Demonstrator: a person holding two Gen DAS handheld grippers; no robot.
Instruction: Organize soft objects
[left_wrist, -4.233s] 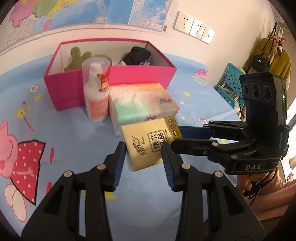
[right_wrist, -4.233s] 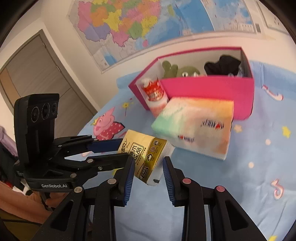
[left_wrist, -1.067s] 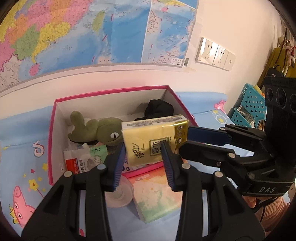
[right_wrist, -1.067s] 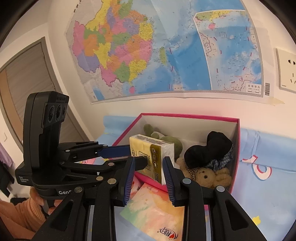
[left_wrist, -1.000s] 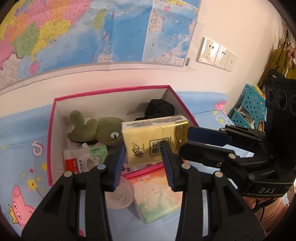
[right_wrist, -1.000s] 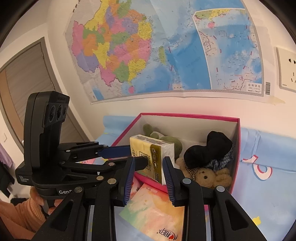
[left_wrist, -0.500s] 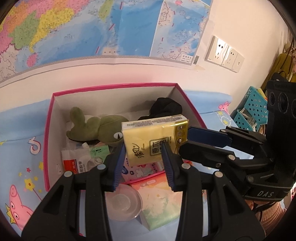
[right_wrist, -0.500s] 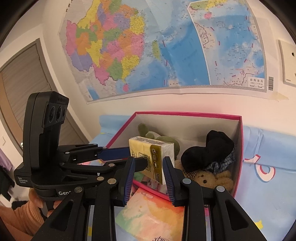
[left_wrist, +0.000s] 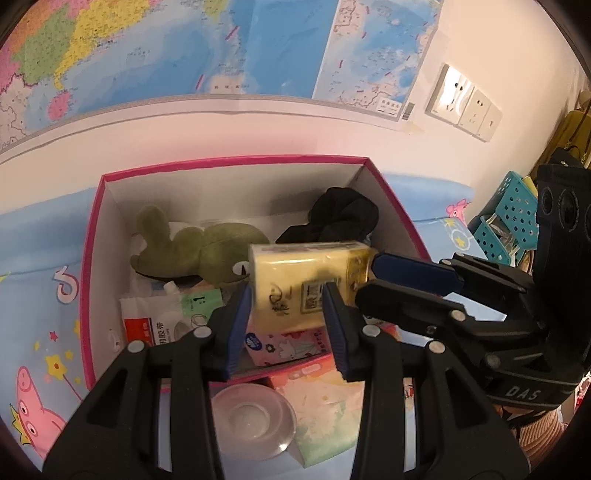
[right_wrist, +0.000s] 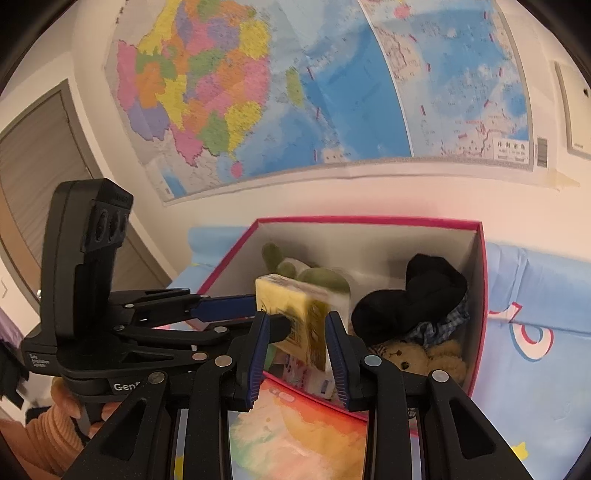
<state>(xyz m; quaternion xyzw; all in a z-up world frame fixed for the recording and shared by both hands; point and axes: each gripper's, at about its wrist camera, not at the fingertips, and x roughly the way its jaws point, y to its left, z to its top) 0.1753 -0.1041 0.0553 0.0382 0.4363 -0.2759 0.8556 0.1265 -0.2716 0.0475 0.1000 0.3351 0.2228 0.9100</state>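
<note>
A yellow tissue pack (left_wrist: 306, 284) hangs over the open pink box (left_wrist: 96, 236), blurred by motion. My left gripper (left_wrist: 286, 314) and my right gripper (right_wrist: 295, 343) both stand around the pack (right_wrist: 295, 325), each jaw pair close to its sides; whether the pads still press it is unclear. In the box lie a green plush frog (left_wrist: 199, 251), a black cloth (left_wrist: 340, 218), a teddy bear (right_wrist: 417, 360), a white refill pouch (left_wrist: 155, 317) and a pink tissue pack (left_wrist: 284, 345).
A pastel tissue box (left_wrist: 321, 417) and a clear-capped bottle (left_wrist: 251, 415) stand on the blue cartoon tablecloth (left_wrist: 33, 280) just in front of the pink box. A wall with a map rises behind. Teal baskets (left_wrist: 509, 218) stand at the right.
Both grippers have carried the yellow pack from the table up over the box. In the last half second it tilted and dropped lower into the box, and it now looks blurred.
</note>
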